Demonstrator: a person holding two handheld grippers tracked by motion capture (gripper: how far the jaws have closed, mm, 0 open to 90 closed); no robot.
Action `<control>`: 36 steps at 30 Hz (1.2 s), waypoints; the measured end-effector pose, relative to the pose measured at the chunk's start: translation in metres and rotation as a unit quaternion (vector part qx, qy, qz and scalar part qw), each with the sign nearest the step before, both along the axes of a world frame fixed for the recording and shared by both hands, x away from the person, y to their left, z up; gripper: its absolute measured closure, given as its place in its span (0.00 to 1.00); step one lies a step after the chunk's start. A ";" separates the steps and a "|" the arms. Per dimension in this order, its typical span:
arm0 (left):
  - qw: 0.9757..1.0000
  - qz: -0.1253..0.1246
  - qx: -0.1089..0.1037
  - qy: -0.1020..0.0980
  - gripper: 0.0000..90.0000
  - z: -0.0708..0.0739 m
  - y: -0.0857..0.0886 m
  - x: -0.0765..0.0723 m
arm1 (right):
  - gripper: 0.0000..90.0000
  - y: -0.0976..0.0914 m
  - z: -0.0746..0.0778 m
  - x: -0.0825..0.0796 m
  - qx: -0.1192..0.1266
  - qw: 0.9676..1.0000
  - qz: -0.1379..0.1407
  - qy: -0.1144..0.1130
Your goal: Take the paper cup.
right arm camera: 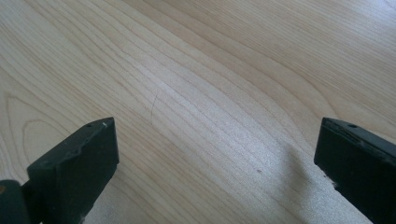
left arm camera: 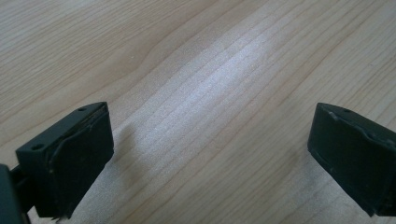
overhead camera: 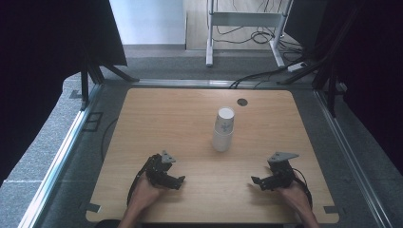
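Note:
A stack of white paper cups (overhead camera: 223,129) stands upright near the middle of the wooden table (overhead camera: 157,118). My left gripper (overhead camera: 177,181) rests low on the near left part of the table, open, jaws pointing right. My right gripper (overhead camera: 256,182) lies at the near right, open, jaws pointing left. Both sit well short of the cups. In the left gripper view the left gripper (left arm camera: 210,149) has its jaws spread wide over bare wood. The right gripper (right arm camera: 217,158) in the right gripper view also holds nothing between its spread jaws.
A dark round grommet (overhead camera: 242,102) sits near the table's far edge. Metal rails (overhead camera: 71,137) run along both sides of the table. Beyond it stand a white desk frame (overhead camera: 244,21) and loose cables (overhead camera: 256,76) on grey carpet.

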State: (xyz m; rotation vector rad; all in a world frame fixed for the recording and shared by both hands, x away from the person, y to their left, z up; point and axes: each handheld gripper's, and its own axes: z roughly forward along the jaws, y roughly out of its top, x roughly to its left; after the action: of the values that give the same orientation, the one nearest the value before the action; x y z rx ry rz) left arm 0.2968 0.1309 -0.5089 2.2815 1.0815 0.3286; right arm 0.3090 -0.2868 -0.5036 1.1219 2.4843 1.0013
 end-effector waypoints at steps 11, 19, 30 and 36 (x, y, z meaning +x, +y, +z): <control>1.000 -0.004 0.011 -0.009 0.02 -0.001 -0.003 -0.002 | 0.00 -0.001 0.001 0.000 0.001 1.000 0.005 -0.002; 1.000 -0.004 0.003 -0.008 0.03 0.001 -0.002 -0.001 | 0.00 -0.001 0.002 0.000 0.007 1.000 0.010 -0.002; 1.000 -0.008 0.000 -0.020 0.02 0.006 -0.002 0.001 | 0.00 0.000 0.005 0.001 0.019 1.000 0.017 -0.005; 1.000 -0.015 -0.003 -0.022 0.03 0.010 0.000 0.004 | 0.00 0.001 0.009 0.003 0.018 0.999 0.026 -0.004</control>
State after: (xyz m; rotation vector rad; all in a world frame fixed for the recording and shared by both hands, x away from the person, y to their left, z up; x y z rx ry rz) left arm 0.3011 0.1304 -0.4994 2.2711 1.0248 0.3613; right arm 0.3116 -0.2857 -0.4948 1.0653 2.5113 1.0673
